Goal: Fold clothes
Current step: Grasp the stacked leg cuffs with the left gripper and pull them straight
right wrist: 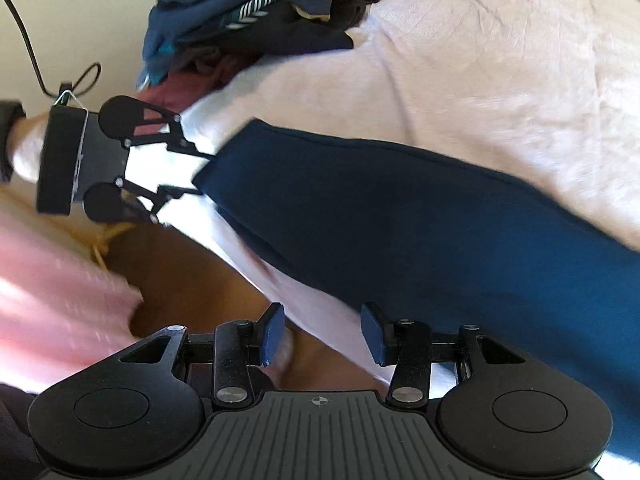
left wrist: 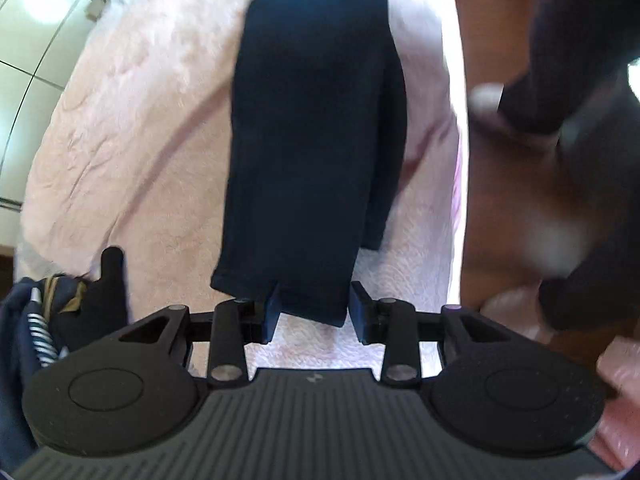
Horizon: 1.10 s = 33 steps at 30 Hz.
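A heap of unfolded clothes, dark blue with striped trim, is seen piled at the far left end of a pale pink bedspread; in the left wrist view the same heap is caught at the lower left edge. Next to it, the left gripper is pictured pointing down over the bed with its jaws parted and nothing pinched; the near hem of a long navy garment is seen lying between the blue pads without being pressed. The garment is laid flat as a narrow strip along the bedspread, running away from the left gripper and close to the bed's edge. In the right wrist view the left gripper is shown at one end of the navy garment, a hand visible behind it. Further right, the right gripper is held with its fingers spread and empty, over the bed's edge near the garment's other end. Brown floor is visible beyond the edge.
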### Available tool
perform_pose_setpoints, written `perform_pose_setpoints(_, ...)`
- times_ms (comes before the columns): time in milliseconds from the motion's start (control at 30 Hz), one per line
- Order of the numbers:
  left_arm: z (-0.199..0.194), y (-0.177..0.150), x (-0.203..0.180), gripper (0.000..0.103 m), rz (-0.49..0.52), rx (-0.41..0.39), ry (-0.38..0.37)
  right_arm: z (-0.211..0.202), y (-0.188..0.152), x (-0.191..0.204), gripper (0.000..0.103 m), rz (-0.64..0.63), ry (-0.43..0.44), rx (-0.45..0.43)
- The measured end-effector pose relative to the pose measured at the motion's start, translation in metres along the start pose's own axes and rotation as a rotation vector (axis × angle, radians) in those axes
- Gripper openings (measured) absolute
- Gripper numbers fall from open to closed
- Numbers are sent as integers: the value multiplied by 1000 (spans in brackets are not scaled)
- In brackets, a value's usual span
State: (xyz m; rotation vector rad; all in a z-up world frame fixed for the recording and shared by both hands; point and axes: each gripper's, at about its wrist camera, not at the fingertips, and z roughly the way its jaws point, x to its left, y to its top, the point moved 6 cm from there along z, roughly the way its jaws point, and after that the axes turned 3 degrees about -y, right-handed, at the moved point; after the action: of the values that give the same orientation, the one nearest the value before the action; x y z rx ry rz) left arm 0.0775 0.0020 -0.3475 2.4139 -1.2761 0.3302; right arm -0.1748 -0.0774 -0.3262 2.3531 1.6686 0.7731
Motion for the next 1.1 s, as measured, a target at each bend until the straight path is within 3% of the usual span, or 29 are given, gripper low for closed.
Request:
perform_pose_setpoints(167, -20, -4, 35, 33, -41, -155, -88, 37, -1, 43, 46, 327, -22, -42)
perform_pose_setpoints(233, -18, -3, 42, 32, 4, -183, -118, 47, -5, 55, 46, 445, -28, -57)
perform_pose_setpoints(400, -16, 10, 56, 12, 101, -213, -226, 57, -11, 73, 46, 621, -32, -117)
perform_pose_setpoints(633, -51, 53, 131, 6, -15, -301, -246, 74, -9, 69, 46, 869, 32, -260)
perform_pose_setpoints(767, -67, 78, 156, 6, 17, -370, -293, 74, 29, 96, 46, 551, -162, -324)
perform_pose_setpoints(867, -68, 87, 158, 5, 100, -413, -343, 89, 55, 110, 46, 411, -293, -328)
perform_pose_setpoints(1100, -67, 81, 146, 5, 261, -510, -448, 151, 80, 136, 46, 138, -639, -130)
